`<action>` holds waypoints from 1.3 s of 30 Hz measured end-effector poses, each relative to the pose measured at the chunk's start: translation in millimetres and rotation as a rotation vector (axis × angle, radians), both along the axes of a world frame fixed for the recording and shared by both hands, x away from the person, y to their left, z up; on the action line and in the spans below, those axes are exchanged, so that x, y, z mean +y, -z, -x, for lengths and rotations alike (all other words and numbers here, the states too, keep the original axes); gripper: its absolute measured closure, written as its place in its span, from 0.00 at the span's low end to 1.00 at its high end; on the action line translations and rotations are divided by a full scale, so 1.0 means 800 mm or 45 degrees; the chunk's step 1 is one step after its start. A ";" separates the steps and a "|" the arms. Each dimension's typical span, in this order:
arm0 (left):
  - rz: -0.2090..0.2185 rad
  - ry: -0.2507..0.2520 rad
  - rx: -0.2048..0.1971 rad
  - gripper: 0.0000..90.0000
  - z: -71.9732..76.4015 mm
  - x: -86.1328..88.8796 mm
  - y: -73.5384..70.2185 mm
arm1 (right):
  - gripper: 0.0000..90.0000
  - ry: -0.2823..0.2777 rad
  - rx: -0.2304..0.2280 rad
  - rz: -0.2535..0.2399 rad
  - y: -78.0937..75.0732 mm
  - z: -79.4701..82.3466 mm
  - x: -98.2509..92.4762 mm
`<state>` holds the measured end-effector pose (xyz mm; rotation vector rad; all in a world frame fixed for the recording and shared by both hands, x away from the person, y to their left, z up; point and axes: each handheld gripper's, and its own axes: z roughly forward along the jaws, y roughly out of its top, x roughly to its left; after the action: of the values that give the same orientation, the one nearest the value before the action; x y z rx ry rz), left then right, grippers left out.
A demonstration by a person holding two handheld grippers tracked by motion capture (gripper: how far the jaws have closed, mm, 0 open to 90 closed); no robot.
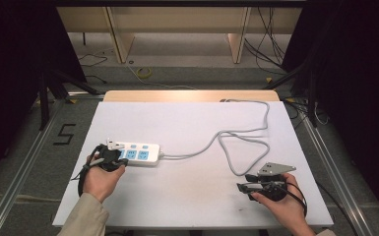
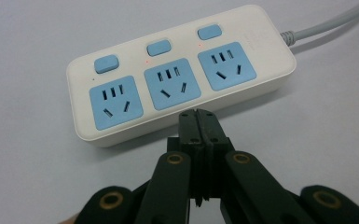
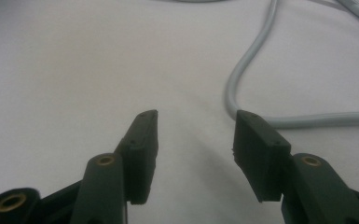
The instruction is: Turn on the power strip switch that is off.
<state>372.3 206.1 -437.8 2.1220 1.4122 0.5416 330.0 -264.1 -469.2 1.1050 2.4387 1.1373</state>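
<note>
Three blue sockets on our white plastic power strip (image 2: 182,74), all free | left tool (image 2: 199,122) closed, empty, just beside it | right tool (image 3: 193,140) open near grey cable (image 3: 242,70) | nothing plugged yet

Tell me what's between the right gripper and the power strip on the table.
Bare white table in the high view; the grey cable loops just beside the right gripper, leading to the power strip.

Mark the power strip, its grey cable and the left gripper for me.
power strip (image 2: 177,74): left gripper view, top face.
grey cable (image 1: 211,141): high view, run past the strip.
left gripper (image 2: 198,122): left gripper view, closed jaw tips.
</note>
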 end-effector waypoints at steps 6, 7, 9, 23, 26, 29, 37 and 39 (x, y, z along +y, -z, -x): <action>-0.002 -0.004 0.011 1.00 -0.003 0.001 0.000 | 0.56 -0.001 -0.003 0.001 0.000 0.000 0.000; -0.004 -0.005 0.010 1.00 -0.004 0.001 -0.001 | 0.56 -0.001 -0.004 0.001 0.000 0.000 0.000; 0.000 -0.008 0.016 1.00 -0.005 0.002 -0.001 | 0.56 0.000 -0.005 0.001 0.000 0.000 0.000; -0.011 -0.018 0.031 1.00 -0.016 0.001 -0.004 | 0.56 0.006 -0.010 -0.001 0.000 0.000 -0.001; -0.016 -0.016 0.039 1.00 -0.019 0.001 -0.006 | 0.56 0.006 -0.011 0.001 0.000 0.000 -0.001; -0.015 -0.017 0.041 1.00 -0.021 0.002 -0.006 | 0.56 0.010 -0.015 0.000 -0.001 0.000 -0.001; 0.005 -0.022 0.051 1.00 -0.026 0.005 -0.009 | 0.56 0.010 -0.016 0.003 -0.001 0.000 -0.001; 0.007 -0.025 0.054 1.00 -0.027 0.007 -0.010 | 0.56 0.011 -0.018 0.004 -0.001 0.000 -0.001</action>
<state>394.3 211.6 -430.0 2.1287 1.4577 0.5029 330.0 -264.9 -468.2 1.1018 2.4224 1.1345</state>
